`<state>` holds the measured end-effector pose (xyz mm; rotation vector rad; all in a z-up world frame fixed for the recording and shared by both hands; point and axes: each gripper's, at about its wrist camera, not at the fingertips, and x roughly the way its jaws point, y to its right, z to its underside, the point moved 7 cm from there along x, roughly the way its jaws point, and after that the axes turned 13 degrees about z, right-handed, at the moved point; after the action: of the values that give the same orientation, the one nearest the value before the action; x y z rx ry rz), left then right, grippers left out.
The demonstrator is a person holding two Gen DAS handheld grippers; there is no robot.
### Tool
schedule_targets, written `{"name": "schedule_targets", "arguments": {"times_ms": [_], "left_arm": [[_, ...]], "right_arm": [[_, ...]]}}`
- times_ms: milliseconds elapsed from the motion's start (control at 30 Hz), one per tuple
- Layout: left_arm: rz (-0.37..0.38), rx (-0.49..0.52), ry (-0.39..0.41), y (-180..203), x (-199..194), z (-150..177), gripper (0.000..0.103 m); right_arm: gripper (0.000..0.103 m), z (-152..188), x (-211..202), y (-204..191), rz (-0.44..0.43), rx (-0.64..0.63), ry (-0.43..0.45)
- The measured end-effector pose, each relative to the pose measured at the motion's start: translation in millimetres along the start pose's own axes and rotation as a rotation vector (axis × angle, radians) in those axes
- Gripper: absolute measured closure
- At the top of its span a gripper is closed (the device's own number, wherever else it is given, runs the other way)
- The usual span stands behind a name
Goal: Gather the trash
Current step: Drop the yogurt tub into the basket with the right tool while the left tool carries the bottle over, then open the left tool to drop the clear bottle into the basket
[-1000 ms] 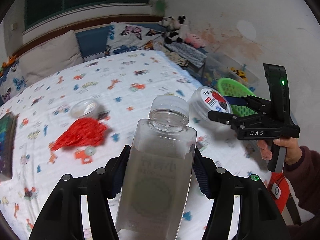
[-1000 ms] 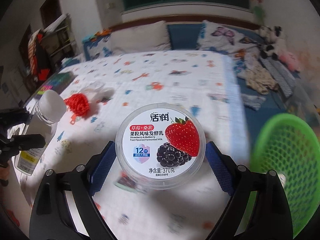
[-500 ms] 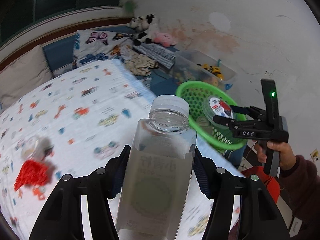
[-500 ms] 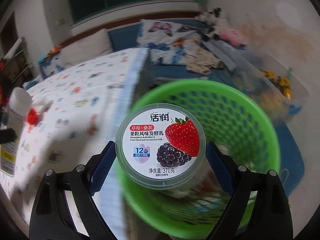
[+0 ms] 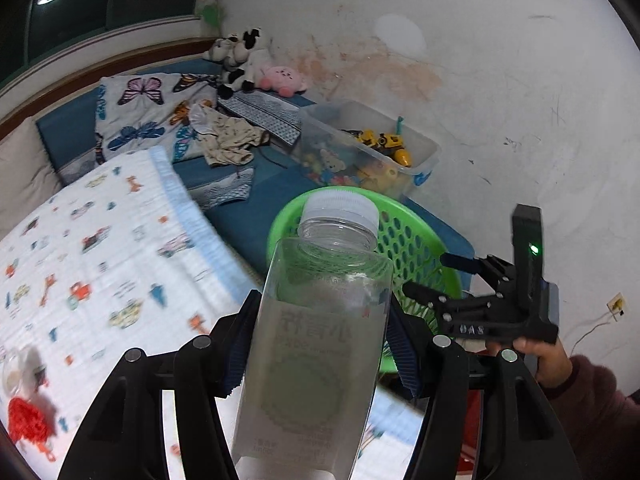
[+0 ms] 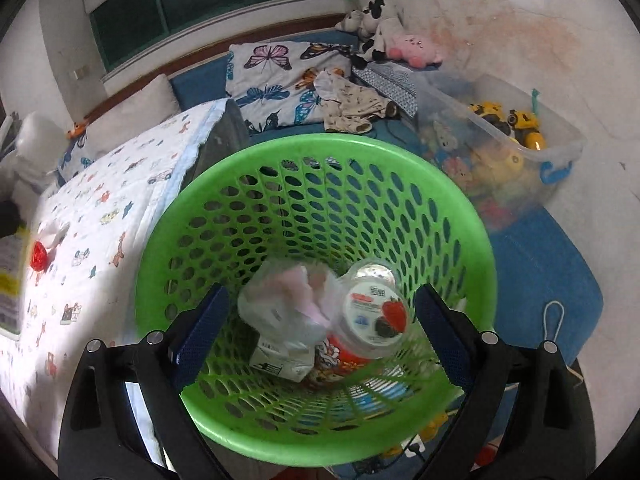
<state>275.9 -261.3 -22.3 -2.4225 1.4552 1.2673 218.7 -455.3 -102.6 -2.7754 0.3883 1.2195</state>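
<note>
My left gripper (image 5: 320, 344) is shut on a clear plastic bottle (image 5: 316, 332) with a white cap, held upright beside the green basket (image 5: 416, 248). My right gripper (image 6: 320, 320) is open and empty above the green basket (image 6: 168, 240). The yogurt cup (image 6: 374, 312) with the strawberry lid lies inside the basket on a plastic bag (image 6: 288, 304) and a carton (image 6: 280, 356). The right gripper also shows in the left wrist view (image 5: 428, 276), open over the basket rim. A red net (image 5: 28, 420) lies on the bed (image 5: 100, 240).
A clear bin of toys (image 6: 500, 148) stands by the wall behind the basket. Butterfly pillows (image 6: 280, 76), clothes and plush toys (image 6: 384, 40) lie at the head of the bed. A clear lid (image 5: 16, 368) lies by the red net. A blue mat (image 6: 540, 272) is under the basket.
The right gripper opened and the yogurt cup dropped into the basket. The left gripper carried the bottle to the right, closer to the basket.
</note>
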Motion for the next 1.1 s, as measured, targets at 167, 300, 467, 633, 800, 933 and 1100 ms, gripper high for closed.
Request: {"name": "schedule_targets", "arguments": {"times_ms": [167, 300, 467, 633, 800, 933, 1100], "left_arm": [[0.026, -0.011, -0.018, 11, 34, -16, 0.045], [0.042, -0.022, -0.014, 18, 55, -27, 0.045], [0.074, -0.061, 0.004, 24, 80, -39, 0.045], [0.085, -0.111, 0.028, 24, 96, -45, 0.045], [0.088, -0.14, 0.042, 22, 107, -45, 0.031], [0.101, -0.14, 0.042, 23, 103, -38, 0.025], [0.07, -0.125, 0.051, 17, 83, -23, 0.018]], "right_arm": [[0.01, 2, -15, 12, 0.01, 0.014, 0.029], [0.01, 6, -26, 22, 0.018, 0.022, 0.05], [0.01, 8, -35, 31, 0.022, 0.037, 0.069], [0.01, 11, -38, 39, 0.017, 0.067, 0.072], [0.01, 18, -38, 44, 0.013, 0.087, 0.064], [0.01, 21, -39, 42, 0.008, 0.086, 0.061], [0.01, 20, -42, 35, -0.011, 0.084, 0.064]]}}
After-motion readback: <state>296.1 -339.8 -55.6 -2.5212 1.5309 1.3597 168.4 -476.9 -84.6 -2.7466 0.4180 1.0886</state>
